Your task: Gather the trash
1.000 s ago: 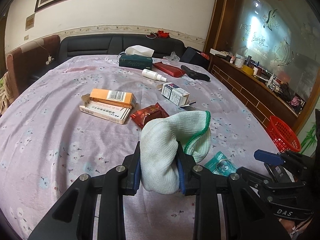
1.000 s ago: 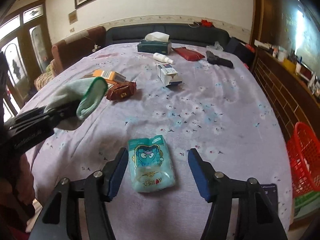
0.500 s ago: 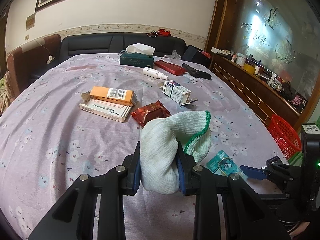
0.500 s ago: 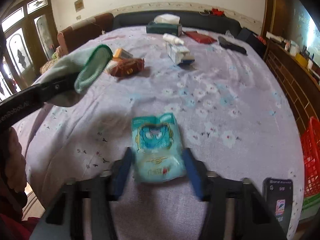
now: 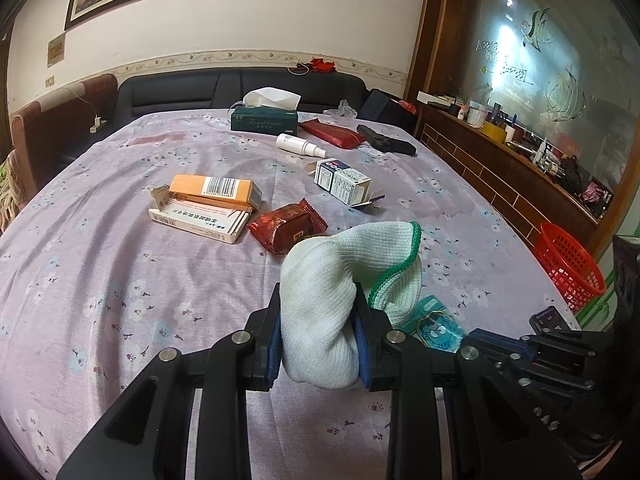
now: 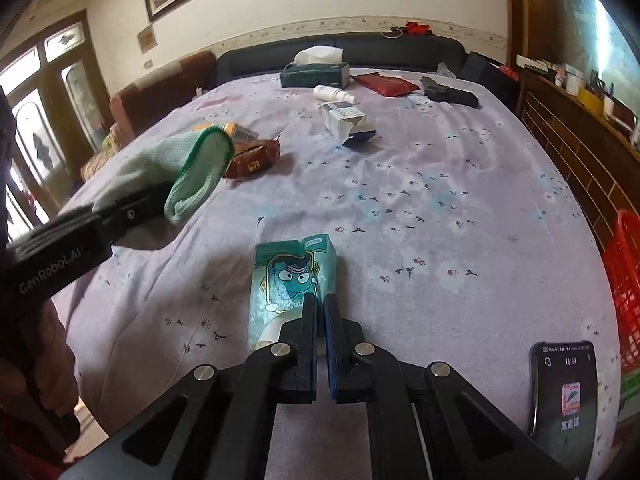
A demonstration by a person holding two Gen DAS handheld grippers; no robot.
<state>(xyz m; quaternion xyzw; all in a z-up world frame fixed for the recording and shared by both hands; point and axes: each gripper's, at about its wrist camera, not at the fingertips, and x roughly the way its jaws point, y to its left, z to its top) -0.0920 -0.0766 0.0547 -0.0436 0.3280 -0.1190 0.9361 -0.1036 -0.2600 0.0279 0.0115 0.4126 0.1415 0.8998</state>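
Closed now, right hand-held gripper [image 6: 320, 312] pinches the teal packet [image 6: 292, 276] flat on the table.

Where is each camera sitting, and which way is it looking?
Left wrist: sits on the left gripper, looking along its fingers across the table toward the sofa; its fingers pinch a cloth, and the right gripper shows at lower right.
Right wrist: sits on the right gripper, facing the same way; its fingers pinch a teal packet, and the left gripper shows at left.
Both see: cloth, packet, tissue box, red basket.
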